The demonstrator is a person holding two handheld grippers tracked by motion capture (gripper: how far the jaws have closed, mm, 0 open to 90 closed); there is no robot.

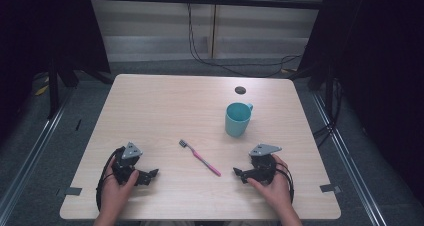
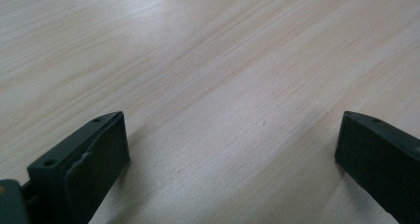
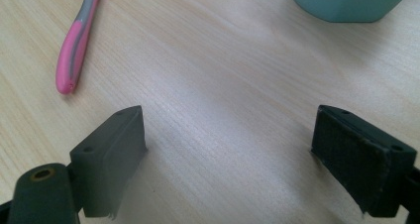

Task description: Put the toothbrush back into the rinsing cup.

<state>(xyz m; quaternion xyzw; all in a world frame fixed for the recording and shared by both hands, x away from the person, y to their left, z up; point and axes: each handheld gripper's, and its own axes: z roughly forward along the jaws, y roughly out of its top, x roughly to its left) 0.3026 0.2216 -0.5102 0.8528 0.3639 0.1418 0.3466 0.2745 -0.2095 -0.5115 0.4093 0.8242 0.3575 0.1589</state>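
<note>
Left tongs (image 1: 152, 174) are resting on the worktop (image 1: 165, 106) at the near left, jaws spread wide and gripping nothing; bare wood is showing between them in the left gripper view. At centre the toothbrush (image 1: 200, 157) is lying flat and slantwise, bristles toward the far left, pink handle end toward the right tongs (image 1: 238, 173). Those tongs are likewise sitting released at the near right, jaws standing wide with nothing between them, the handle end lying just ahead of them in the right gripper view. Farther back on the right the cup (image 1: 237, 119) is standing upright, apart from the toothbrush. Judged from this layout, the work is only beginning: nothing is yet grasped, so every step is remaining.
</note>
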